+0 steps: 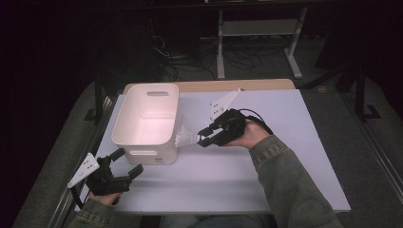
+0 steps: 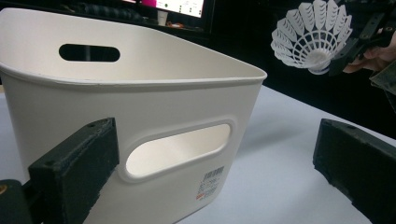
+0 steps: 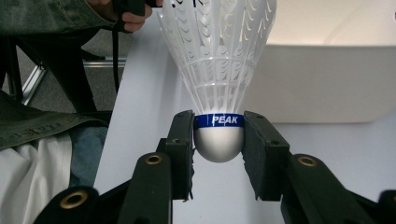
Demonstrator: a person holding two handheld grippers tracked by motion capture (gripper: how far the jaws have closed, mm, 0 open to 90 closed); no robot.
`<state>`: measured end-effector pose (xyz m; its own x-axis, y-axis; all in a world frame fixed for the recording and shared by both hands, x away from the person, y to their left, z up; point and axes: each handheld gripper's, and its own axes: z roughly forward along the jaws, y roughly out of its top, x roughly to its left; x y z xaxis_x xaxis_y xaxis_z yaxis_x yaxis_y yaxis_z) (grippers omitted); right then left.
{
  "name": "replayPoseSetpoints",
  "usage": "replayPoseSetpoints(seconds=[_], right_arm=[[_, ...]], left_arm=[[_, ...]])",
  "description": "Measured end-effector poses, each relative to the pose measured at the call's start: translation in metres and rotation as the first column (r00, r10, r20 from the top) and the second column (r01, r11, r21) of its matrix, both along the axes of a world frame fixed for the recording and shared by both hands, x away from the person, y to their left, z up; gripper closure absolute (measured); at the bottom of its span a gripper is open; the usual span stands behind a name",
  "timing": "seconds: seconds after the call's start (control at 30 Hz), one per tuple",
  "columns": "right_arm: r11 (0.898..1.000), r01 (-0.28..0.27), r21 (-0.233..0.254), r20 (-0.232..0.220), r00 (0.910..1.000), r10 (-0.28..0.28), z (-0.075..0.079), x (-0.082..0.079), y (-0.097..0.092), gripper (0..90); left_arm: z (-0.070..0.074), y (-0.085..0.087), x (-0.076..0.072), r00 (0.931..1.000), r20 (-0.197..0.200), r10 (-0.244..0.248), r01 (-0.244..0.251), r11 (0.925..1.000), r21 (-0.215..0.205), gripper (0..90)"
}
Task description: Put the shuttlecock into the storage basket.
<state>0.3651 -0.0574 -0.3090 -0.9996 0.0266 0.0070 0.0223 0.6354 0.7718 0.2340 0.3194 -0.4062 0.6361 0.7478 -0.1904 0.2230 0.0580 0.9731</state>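
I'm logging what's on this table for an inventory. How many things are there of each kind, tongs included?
Bin: 1
Shuttlecock: 1
Tongs: 2, left tongs and right tongs
Total: 4

Your two grippers are matte black: the left gripper (image 1: 127,164) and the right gripper (image 1: 202,136) each carry a pale three-cornered plate dotted with holes. Brass-ringed screws sit behind the right one's thick, rough-faced jaws. A black cable (image 1: 259,117) loops off its rear. You wear olive-green denim sleeves (image 1: 280,171).
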Motion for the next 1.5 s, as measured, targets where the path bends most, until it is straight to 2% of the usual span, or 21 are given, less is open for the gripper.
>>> replayPoseSetpoints(seconds=[0.57,1.5], right_arm=[[1.000,0.021,0.005,0.029,0.9994,-0.021,0.020,0.012,0.005,63.4],[0.999,0.041,0.001,0.008,0.9991,-0.041,0.039,0.028,0.027,63.5]], left_arm=[[0.000,0.000,0.000,1.0000,0.000,-0.004,0.004,1.0000,-0.005,0.0],[0.000,0.000,0.000,1.0000,-0.003,-0.003,0.003,1.0000,0.002,0.0]])
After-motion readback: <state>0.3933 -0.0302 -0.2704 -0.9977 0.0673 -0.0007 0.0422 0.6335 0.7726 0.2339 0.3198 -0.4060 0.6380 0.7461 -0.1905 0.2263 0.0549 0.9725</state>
